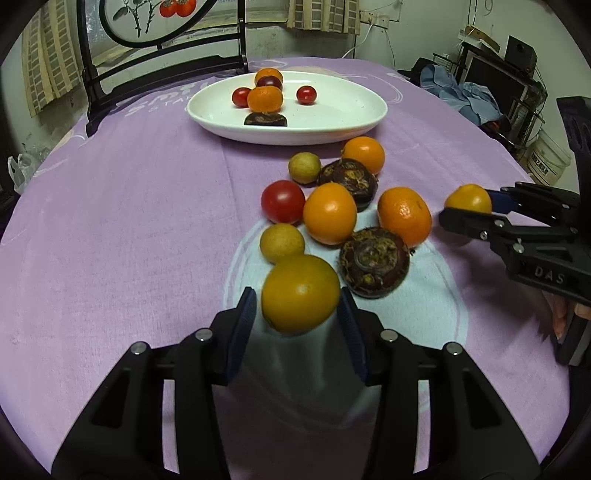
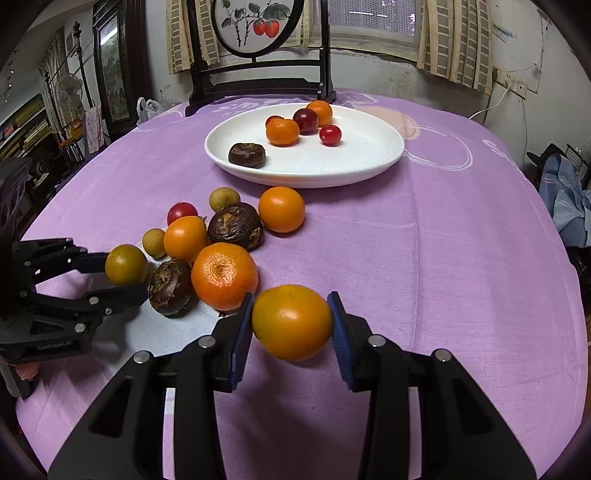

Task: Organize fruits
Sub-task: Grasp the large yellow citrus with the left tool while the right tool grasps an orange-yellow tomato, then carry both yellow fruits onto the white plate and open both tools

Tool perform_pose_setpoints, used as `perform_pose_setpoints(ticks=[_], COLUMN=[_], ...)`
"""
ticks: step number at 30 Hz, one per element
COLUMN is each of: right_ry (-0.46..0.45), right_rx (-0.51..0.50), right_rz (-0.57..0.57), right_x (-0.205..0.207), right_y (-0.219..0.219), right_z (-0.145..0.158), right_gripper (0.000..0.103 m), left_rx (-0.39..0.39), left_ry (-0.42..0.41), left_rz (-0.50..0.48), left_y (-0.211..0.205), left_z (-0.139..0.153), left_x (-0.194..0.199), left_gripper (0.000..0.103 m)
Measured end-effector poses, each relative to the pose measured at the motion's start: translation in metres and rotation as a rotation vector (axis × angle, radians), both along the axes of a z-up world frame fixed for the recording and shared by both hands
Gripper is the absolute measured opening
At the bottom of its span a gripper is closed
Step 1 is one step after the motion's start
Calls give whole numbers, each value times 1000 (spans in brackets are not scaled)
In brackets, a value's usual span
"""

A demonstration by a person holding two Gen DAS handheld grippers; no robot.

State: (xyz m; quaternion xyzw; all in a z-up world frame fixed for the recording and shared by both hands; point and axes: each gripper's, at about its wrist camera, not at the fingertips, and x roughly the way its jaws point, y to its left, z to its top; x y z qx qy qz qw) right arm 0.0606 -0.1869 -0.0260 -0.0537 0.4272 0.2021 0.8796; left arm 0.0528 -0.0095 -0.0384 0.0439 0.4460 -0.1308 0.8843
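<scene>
My left gripper (image 1: 300, 308) is shut on a yellow-orange citrus fruit (image 1: 300, 293) just above the purple cloth; it also shows in the right wrist view (image 2: 125, 264). My right gripper (image 2: 291, 326) is shut on another yellow-orange citrus fruit (image 2: 291, 321), seen at the right of the left wrist view (image 1: 468, 199). Between them lies a loose cluster: oranges (image 1: 329, 214), a mandarin (image 2: 224, 276), a red tomato (image 1: 283, 201), small yellow-green fruits (image 1: 282, 243) and dark brown water chestnuts (image 1: 373, 266). A white oval plate (image 1: 332, 122) at the back holds several fruits.
A dark wooden stand with a painted round panel (image 2: 258, 26) stands behind the plate at the table's far edge. The purple cloth (image 2: 443, 258) covers the round table. Clutter and a white bucket (image 1: 546, 157) sit beyond the table's right edge.
</scene>
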Motion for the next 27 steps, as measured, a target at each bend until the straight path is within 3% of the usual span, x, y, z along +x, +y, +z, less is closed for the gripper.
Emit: perform_pose_setpoints(ticks=[2,9,17,21,24,27], right_ry=[2,-22,-116,-212,-186,-93], right_rx=[-1,32,167,135,90,41], right_rz=[2,-14,-58,-43,-27,29], right_x=[0,0,-1,16,47,55], right_y=[0,-6,-11,5,14,9], right_z=[-1,5,39,65,67,58], right_gripper=[40,40,40,40,40,41], left_rx=[8,11,-70,-83,-111,-147], left_ry=[-13,-28,-116,-155,-131,-114], left_rz=[0,23,50,107,155,185], left_y=[-2,-1,2,0,0,5], left_z=[-1,5,59,81,82,78], left_x=[2,-1,7,42,80,95], left_gripper=[39,39,39,39,39,39])
